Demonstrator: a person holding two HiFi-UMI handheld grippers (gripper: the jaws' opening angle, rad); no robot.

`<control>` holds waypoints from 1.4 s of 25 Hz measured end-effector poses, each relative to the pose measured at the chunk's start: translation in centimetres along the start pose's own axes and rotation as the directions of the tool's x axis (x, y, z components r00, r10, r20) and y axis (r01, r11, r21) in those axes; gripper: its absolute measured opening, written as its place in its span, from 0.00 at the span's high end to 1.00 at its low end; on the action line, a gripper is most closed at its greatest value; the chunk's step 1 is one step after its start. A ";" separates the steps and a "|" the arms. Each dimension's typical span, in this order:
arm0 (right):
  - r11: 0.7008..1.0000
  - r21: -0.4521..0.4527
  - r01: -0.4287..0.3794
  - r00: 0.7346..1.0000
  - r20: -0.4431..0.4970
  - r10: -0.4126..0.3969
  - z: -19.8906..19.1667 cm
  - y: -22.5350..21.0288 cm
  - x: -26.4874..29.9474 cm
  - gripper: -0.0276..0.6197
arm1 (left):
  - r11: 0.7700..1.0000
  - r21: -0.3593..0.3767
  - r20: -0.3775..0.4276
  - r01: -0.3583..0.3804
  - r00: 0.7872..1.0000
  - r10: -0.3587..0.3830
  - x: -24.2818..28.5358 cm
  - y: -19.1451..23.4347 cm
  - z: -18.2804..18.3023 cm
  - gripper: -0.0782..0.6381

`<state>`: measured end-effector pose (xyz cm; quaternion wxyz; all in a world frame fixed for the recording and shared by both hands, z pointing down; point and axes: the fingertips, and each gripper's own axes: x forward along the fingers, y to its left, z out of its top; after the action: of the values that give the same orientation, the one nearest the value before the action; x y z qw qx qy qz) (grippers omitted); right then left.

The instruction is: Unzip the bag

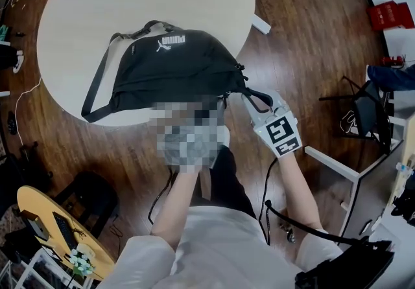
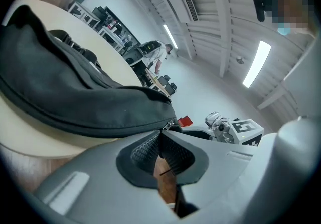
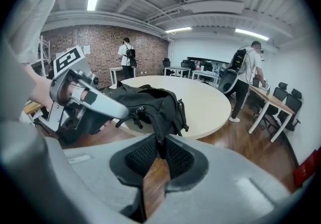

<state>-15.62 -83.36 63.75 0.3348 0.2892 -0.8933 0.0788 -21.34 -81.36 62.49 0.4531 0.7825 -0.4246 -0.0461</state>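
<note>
Operator is wearing a white short-sleeved T-shirt [image 1: 214, 249] and dark trousers [image 1: 230, 181]. Right gripper [image 1: 248, 96] is showing a light grey shell and carrying a white marker cube [image 1: 280, 132] printed with a black square pattern. I'm seeing a thin black cable [image 1: 267, 200] trailing from it. Left gripper [image 2: 161, 135] is showing the same grey moulded jaws, lined with black ribbed pads [image 2: 143, 150].

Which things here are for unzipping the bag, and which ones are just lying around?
For the job: black bag; its zip pull, pinched by the left gripper; right gripper, clamped on the bag's end.
Just around: round table under the bag; red box; chairs.
</note>
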 end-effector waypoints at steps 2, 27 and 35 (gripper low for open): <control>1.000 0.009 0.004 1.000 -0.004 -0.004 -0.2 -0.1 0.0 0.90 | 0.999 0.036 0.016 -0.018 1.000 0.017 -0.6 0.5 0.4 0.86; 0.990 0.084 0.117 0.993 -0.041 -0.114 -3.3 -2.8 1.9 0.90 | 0.767 0.149 0.235 -0.623 0.776 0.585 -24.9 22.5 7.3 0.86; 0.981 0.026 0.192 0.981 -0.020 -0.191 -3.8 -2.6 1.9 0.86 | 0.792 0.120 0.248 -0.599 0.790 0.560 -25.8 21.9 6.2 0.82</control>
<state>-13.15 -85.10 67.77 0.3447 0.3778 -0.8572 0.0611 -54.18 -72.33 67.22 0.3226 0.6449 -0.6903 0.0591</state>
